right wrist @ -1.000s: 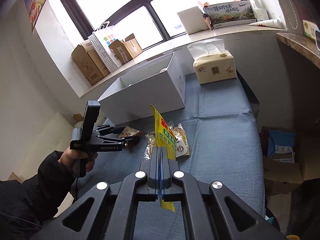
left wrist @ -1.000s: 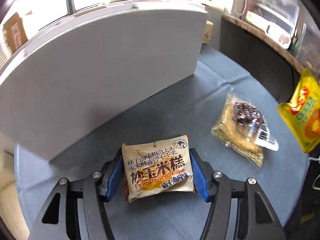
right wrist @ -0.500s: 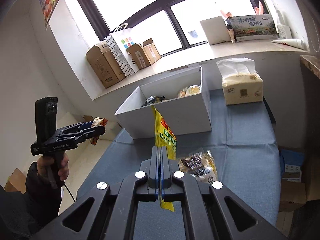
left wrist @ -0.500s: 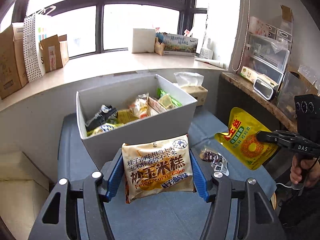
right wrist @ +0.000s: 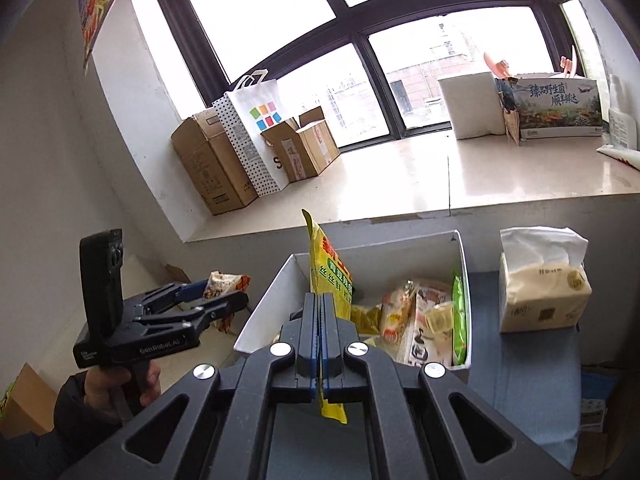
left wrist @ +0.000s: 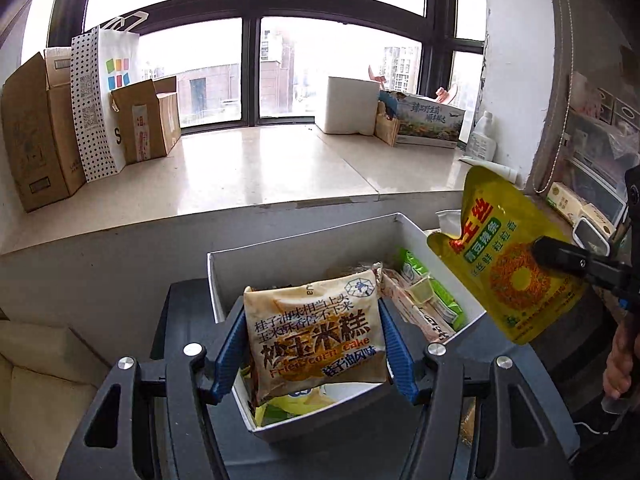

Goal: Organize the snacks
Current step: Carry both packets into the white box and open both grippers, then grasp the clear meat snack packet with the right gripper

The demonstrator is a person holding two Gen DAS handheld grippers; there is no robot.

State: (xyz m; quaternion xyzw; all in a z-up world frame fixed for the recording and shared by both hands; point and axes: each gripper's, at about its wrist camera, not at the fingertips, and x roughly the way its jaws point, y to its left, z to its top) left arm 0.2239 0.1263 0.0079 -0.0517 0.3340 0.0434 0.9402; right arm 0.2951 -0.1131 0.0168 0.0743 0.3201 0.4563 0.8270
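The corn cake is squeezed by the left gripper above the box. The yellow bag is pinched flat in the right gripper over the box (already crowded). Dropped together, one could be bumped outside the box.
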